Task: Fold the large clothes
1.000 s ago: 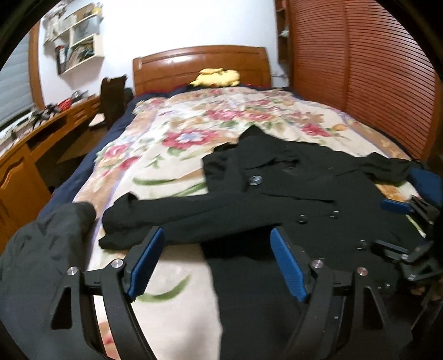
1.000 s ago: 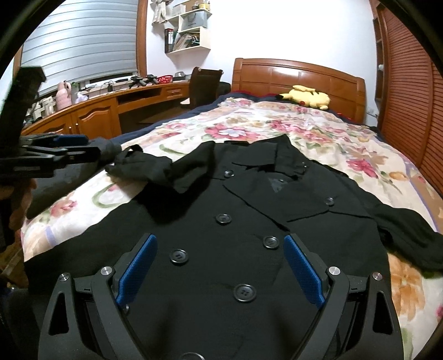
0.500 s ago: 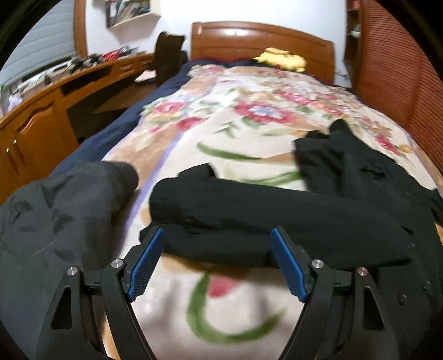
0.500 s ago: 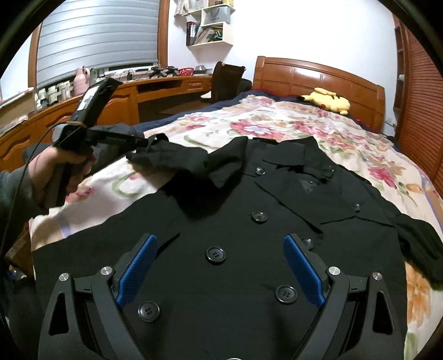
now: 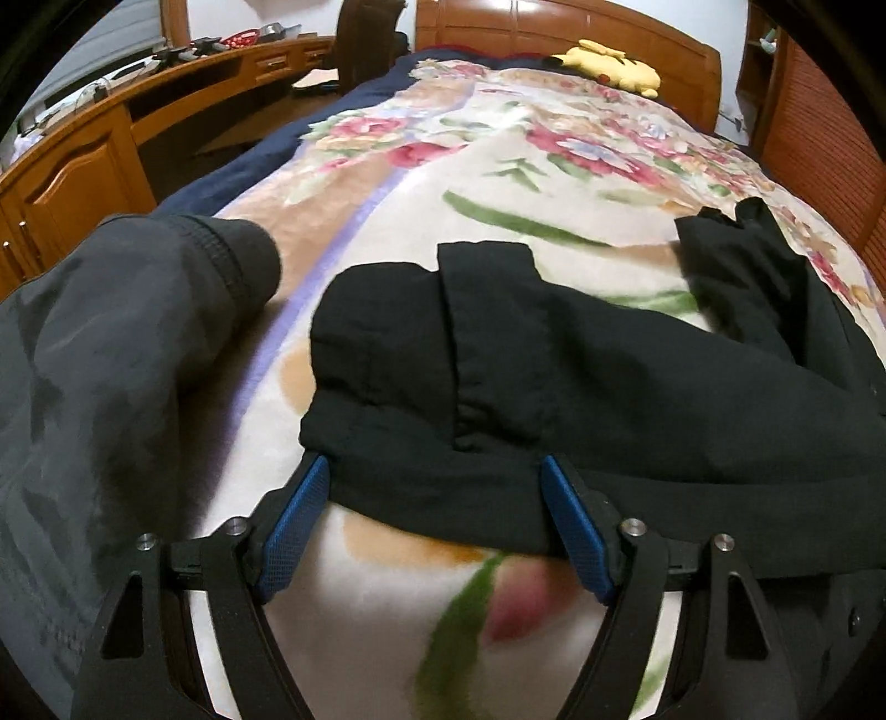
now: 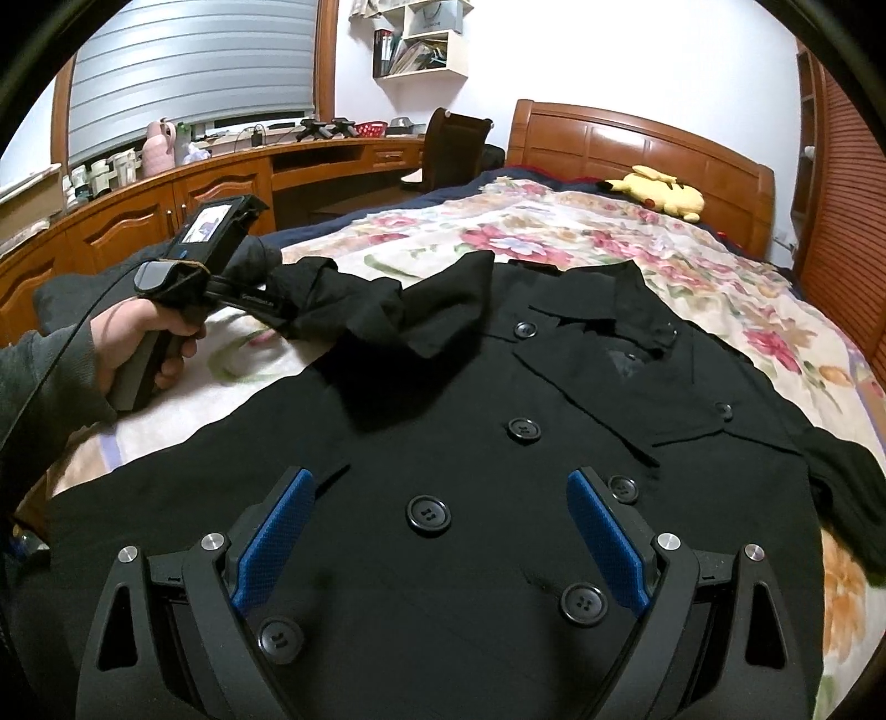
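Blue-padded left gripper point(image 5: 434, 487), jaws closing astride the cuff of the black buttoned cloth coat point(image 6: 498, 443), not yet pinching; right gripper point(image 6: 437, 526) hovers open above its front. Coat lies face-up on the floral blanket point(image 5: 498, 183). Step: sleeve fold; next, grip and carry the cuff across the chest.

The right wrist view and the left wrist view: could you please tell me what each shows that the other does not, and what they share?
Only the right wrist view shows the coat's buttoned front, the window blind, the wall shelf, the person's hand holding the left gripper, and the right gripper open over the coat.

Only the left wrist view shows the sleeve's cuff close up, lying between the left gripper's closing jaws, and a grey garment beside it.

Both show the flowered blanket, the yellow plush toy, the wooden headboard and the desk.
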`<state>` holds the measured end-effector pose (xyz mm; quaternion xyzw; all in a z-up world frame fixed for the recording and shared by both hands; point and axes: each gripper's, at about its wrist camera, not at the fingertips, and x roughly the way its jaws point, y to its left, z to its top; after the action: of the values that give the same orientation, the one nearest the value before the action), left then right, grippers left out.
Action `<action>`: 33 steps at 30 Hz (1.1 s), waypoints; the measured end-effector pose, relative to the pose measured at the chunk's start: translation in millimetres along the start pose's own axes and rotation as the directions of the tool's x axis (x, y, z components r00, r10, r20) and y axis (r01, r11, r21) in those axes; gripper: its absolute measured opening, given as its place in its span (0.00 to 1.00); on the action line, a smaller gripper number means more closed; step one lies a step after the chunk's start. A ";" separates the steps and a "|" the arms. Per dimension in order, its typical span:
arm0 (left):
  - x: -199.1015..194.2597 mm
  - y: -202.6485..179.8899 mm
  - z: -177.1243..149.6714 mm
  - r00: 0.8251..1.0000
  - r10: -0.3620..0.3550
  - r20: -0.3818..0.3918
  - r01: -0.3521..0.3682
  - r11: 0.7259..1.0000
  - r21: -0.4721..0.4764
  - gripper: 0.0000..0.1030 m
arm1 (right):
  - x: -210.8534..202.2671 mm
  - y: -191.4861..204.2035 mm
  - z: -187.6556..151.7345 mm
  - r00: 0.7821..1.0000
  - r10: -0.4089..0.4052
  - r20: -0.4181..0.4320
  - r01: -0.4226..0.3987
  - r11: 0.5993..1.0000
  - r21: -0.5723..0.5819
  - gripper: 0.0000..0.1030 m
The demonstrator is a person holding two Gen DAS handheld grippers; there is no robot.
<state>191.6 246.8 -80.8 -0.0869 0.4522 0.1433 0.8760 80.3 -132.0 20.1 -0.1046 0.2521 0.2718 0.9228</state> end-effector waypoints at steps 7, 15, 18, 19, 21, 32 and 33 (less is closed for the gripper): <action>-11.3 -26.5 -2.1 0.999 -0.043 0.000 0.042 0.993 0.107 0.11 | -6.1 -4.5 -0.8 1.000 -0.020 0.010 0.020 1.000 0.008 0.90; -97.3 -82.0 0.5 0.977 -0.151 0.148 0.117 0.969 0.217 0.09 | -20.7 -29.4 -5.5 0.997 -0.081 0.018 0.080 0.995 0.057 0.90; -136.0 -112.1 -5.2 0.950 -0.235 0.205 0.177 0.948 0.263 0.09 | -31.9 -40.4 -6.4 0.994 -0.107 0.032 0.104 0.991 0.088 0.90; -142.2 -118.7 -7.0 0.944 -0.249 0.216 0.186 0.944 0.275 0.09 | -34.5 -44.0 -6.5 0.992 -0.117 0.036 0.113 0.989 0.100 0.90; -155.4 -140.1 -14.5 0.929 -0.287 0.233 0.211 0.930 0.302 0.09 | -40.1 -47.4 -8.6 0.990 -0.134 0.043 0.128 0.985 0.120 0.90; -174.7 -196.9 -56.4 0.889 -0.366 0.274 0.244 0.886 0.393 0.11 | -56.4 -52.1 -20.7 0.978 -0.209 0.021 0.202 0.965 0.169 0.90; -171.6 -197.7 -59.5 0.890 -0.366 0.272 0.245 0.887 0.392 0.12 | -55.5 -51.9 -18.5 0.978 -0.206 0.018 0.200 0.964 0.177 0.90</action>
<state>116.7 13.9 29.6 0.0237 0.2932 -0.0676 0.9534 61.3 -206.1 36.3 -0.0440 0.2461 0.1546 0.9558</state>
